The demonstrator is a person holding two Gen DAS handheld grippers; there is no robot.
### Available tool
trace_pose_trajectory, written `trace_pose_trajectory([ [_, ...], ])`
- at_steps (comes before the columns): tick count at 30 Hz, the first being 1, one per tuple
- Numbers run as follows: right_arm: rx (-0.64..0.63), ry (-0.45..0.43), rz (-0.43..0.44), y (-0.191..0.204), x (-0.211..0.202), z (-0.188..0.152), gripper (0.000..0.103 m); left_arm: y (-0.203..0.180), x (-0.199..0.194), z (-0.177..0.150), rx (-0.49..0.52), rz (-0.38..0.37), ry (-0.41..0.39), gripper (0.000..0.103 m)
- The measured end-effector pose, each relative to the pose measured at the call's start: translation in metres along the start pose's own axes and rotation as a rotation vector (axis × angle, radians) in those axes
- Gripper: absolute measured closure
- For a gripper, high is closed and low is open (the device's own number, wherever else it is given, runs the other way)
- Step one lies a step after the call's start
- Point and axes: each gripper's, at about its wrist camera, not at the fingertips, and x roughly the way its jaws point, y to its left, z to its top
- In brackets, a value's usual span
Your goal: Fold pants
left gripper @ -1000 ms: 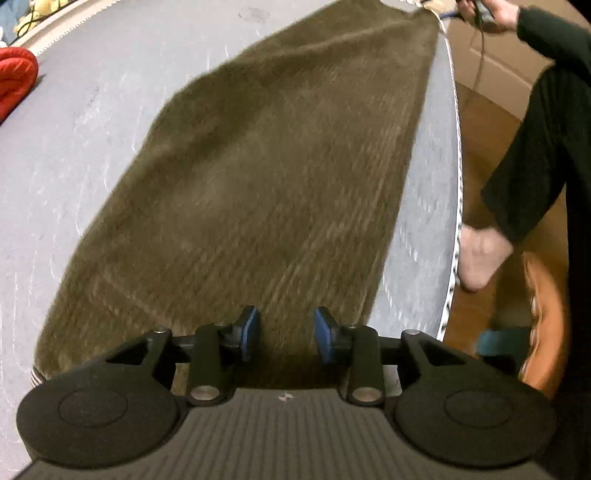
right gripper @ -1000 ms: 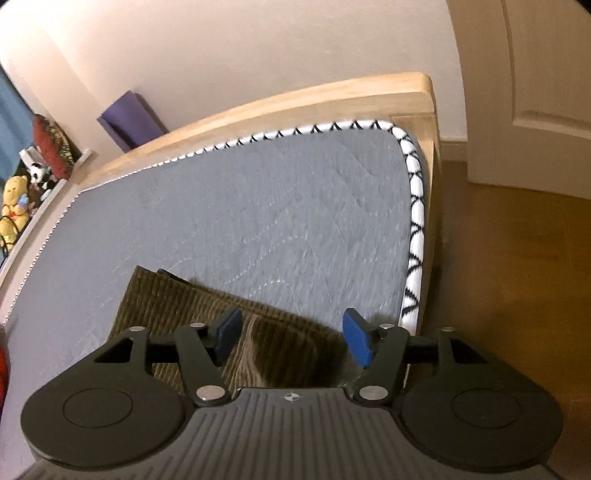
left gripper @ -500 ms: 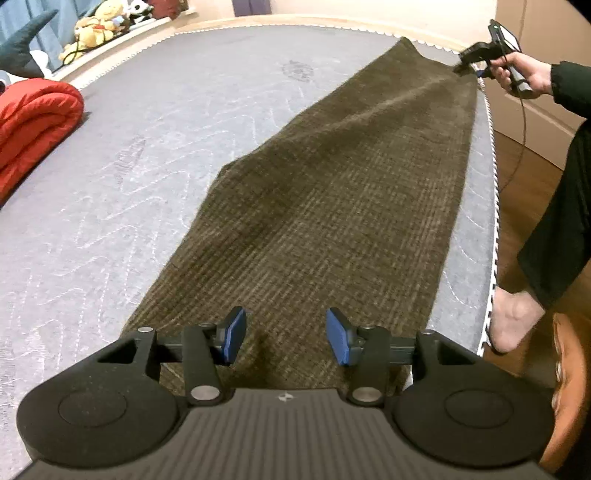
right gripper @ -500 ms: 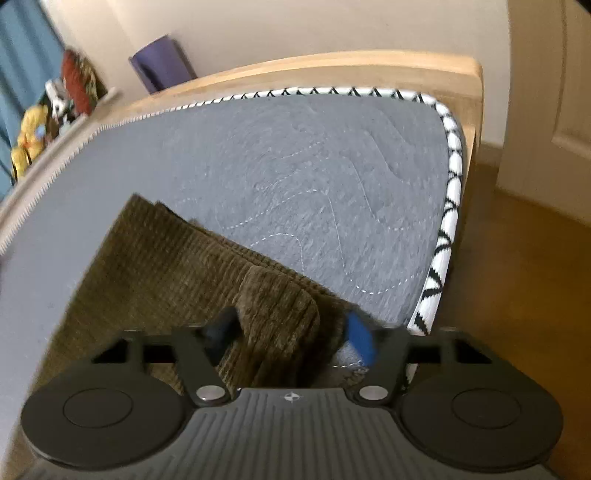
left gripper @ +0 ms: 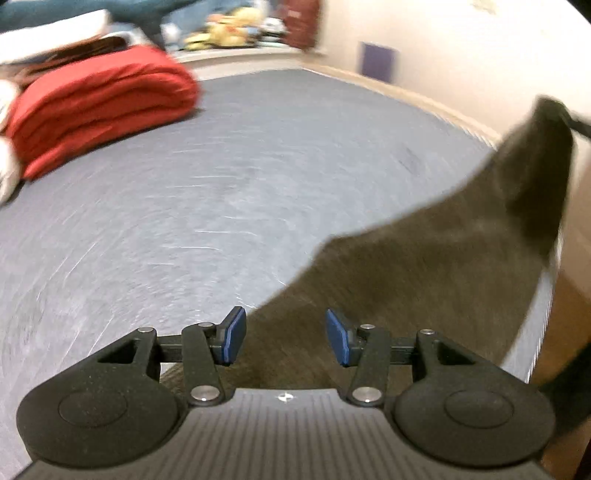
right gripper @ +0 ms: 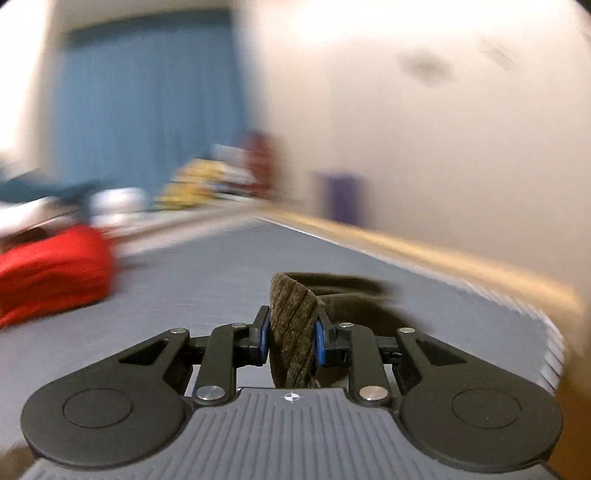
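Observation:
Olive-brown corduroy pants [left gripper: 424,266] lie along the right side of the grey mattress [left gripper: 184,206]. Their far end is lifted off the bed at the upper right of the left wrist view. My left gripper [left gripper: 286,341] is open above the near end of the pants, holding nothing. My right gripper [right gripper: 290,341] is shut on a bunched end of the pants [right gripper: 293,325] and holds it above the mattress [right gripper: 207,280]. Both views are motion-blurred.
A folded red blanket [left gripper: 92,107] lies on the far left of the mattress and also shows in the right wrist view [right gripper: 48,273]. Stuffed toys [left gripper: 225,33] sit on a ledge behind. The wooden bed frame [right gripper: 443,258] and wall run along the right. Wood floor [left gripper: 561,314] lies beyond the bed's right edge.
My right gripper has closed on the pants' end and lifted it, swinging toward the bed's middle. My left gripper has opened wider and tilted up from the pants.

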Motion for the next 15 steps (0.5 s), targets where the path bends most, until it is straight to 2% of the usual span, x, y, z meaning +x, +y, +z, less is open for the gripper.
trace_pose_trajectory([
  [2,-0.144,-0.026,0.177,0.07,-0.022,-0.013,0.078,0.012,0.0,0.003,-0.082,0.009,-0.008,0.05],
  [4,-0.285,0.035,0.396,0.138,-0.04,-0.041,0.076,0.02,0.002,0.004,-0.137,0.003,-0.007,0.05],
  [5,-0.361,0.108,0.517,0.167,-0.046,-0.06,0.069,0.023,0.003,0.005,-0.164,-0.011,-0.004,0.05],
  [7,-0.439,0.307,0.755,0.21,-0.053,-0.102,0.066,0.025,0.005,0.006,-0.194,-0.029,0.0,0.045],
  [9,-0.507,0.469,0.91,0.235,-0.063,-0.135,0.065,0.024,0.009,0.008,-0.213,-0.048,0.006,0.043],
  [10,-0.549,0.494,0.96,0.242,-0.071,-0.145,0.064,0.023,0.011,0.007,-0.222,-0.061,0.01,0.043],
  [12,-0.597,0.469,1.01,0.243,-0.081,-0.15,0.056,0.018,0.017,0.003,-0.239,-0.091,0.023,0.043],
  [13,-0.604,0.45,1.016,0.242,-0.083,-0.148,0.051,0.015,0.022,0.003,-0.246,-0.106,0.03,0.043],
  [15,-0.579,0.437,0.981,0.241,-0.078,-0.143,0.049,0.008,0.035,0.003,-0.263,-0.137,0.052,0.045],
])
